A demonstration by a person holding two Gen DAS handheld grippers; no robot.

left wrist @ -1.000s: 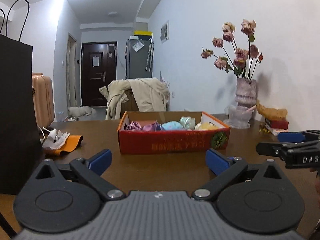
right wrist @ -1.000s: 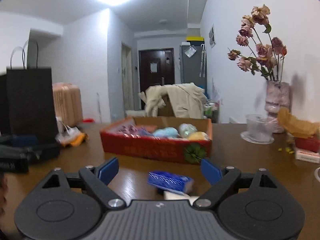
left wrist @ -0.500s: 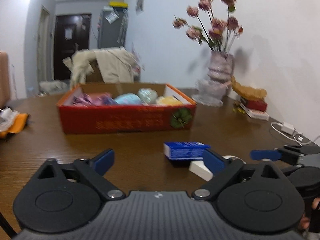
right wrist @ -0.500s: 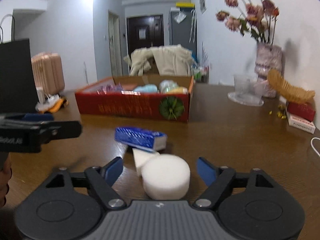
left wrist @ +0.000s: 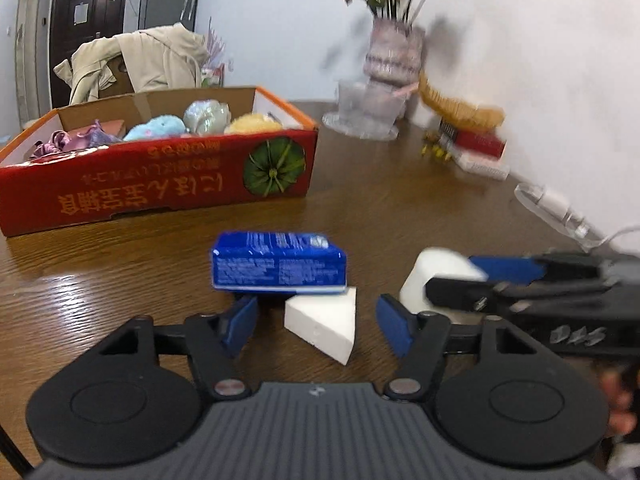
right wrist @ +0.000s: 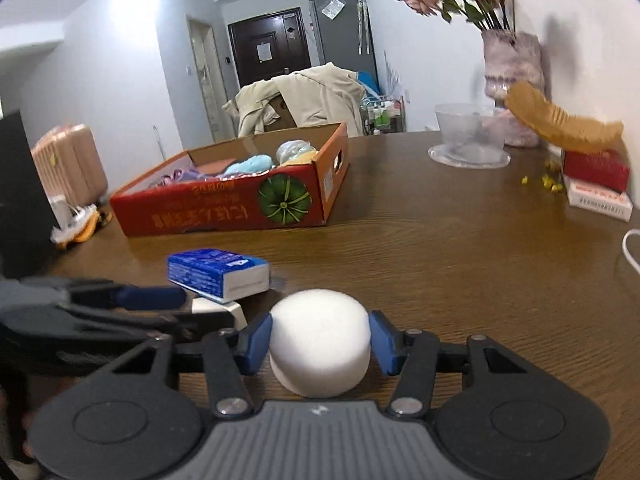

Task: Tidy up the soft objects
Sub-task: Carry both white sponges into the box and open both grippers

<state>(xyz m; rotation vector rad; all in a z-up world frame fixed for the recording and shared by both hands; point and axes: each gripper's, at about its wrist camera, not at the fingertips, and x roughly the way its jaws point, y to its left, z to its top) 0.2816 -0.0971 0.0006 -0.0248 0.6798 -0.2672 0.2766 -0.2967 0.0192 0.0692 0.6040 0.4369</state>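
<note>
Both grippers have dropped nearer the table point(right wrist: 460, 248): left gripper point(left wrist: 318, 322) closing around the wedge sponge point(left wrist: 322, 328), right gripper point(right wrist: 320, 342) closing around the round sponge point(right wrist: 320, 340), neither clamped; open tabletop lies right.

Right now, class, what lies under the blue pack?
A white wedge sponge pokes out from under the blue pack, which leans on it. How far the wedge reaches underneath, and anything else there, is covered.

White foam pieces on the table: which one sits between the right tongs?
The round white foam puck, between the closing right tongs. The wedge-shaped foam piece lies partly under the blue tissue packet, before the left tongs.
</note>
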